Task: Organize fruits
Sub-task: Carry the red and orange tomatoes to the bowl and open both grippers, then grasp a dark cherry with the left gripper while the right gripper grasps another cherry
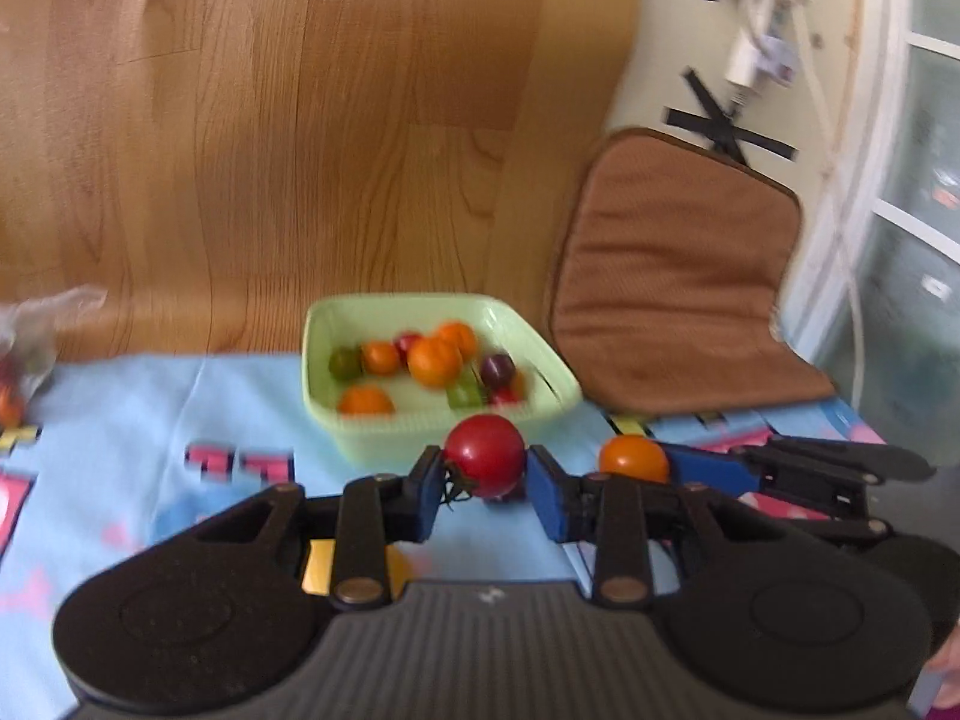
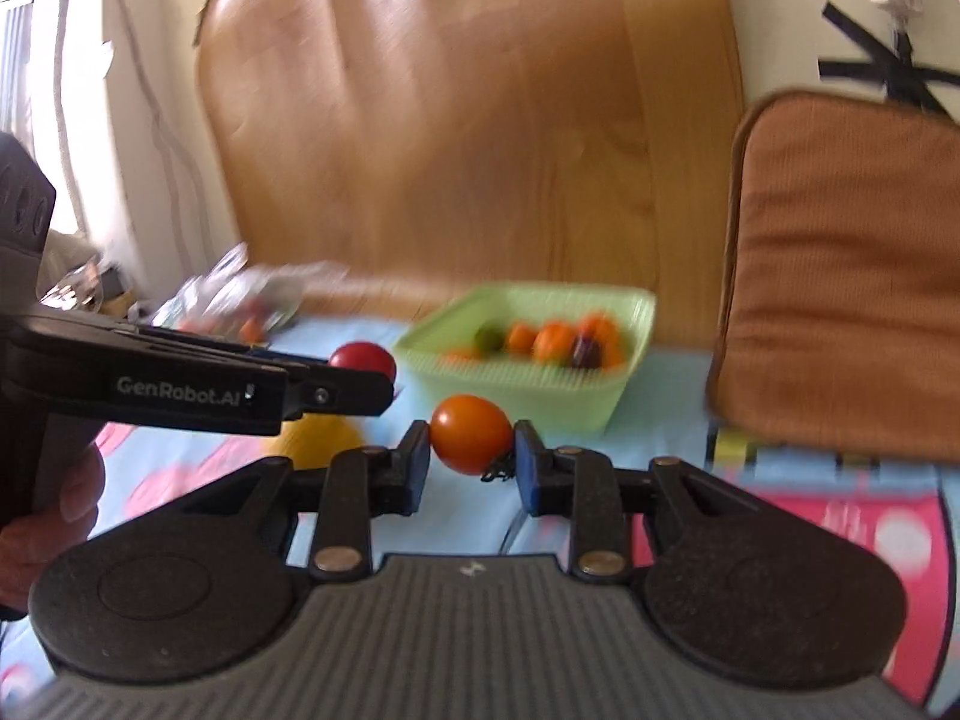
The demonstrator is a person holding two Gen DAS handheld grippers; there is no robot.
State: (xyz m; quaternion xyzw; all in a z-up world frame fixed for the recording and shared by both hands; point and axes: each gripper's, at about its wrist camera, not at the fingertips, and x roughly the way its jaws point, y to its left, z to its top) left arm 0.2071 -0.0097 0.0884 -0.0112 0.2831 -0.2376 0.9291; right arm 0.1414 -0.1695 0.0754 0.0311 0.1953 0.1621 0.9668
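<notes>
My left gripper (image 1: 485,468) is shut on a red tomato (image 1: 485,461), held above the blue cloth just in front of a pale green basket (image 1: 384,444). The basket holds several small orange, green, red and purple fruits (image 1: 433,360). My right gripper (image 2: 471,443) is shut on an orange tomato (image 2: 471,433), its stem hanging at the right pad. In the left wrist view the orange tomato (image 1: 633,457) and the right gripper show at the right. In the right wrist view the left gripper reaches in from the left with the red tomato (image 2: 360,357), near the green basket (image 2: 606,402).
A patterned blue and pink cloth (image 1: 120,432) covers the table. A clear plastic bag with more fruits (image 1: 24,354) lies at the far left. A chair with a brown cushion (image 1: 672,276) stands at the right, and a wooden panel (image 1: 300,120) rises behind.
</notes>
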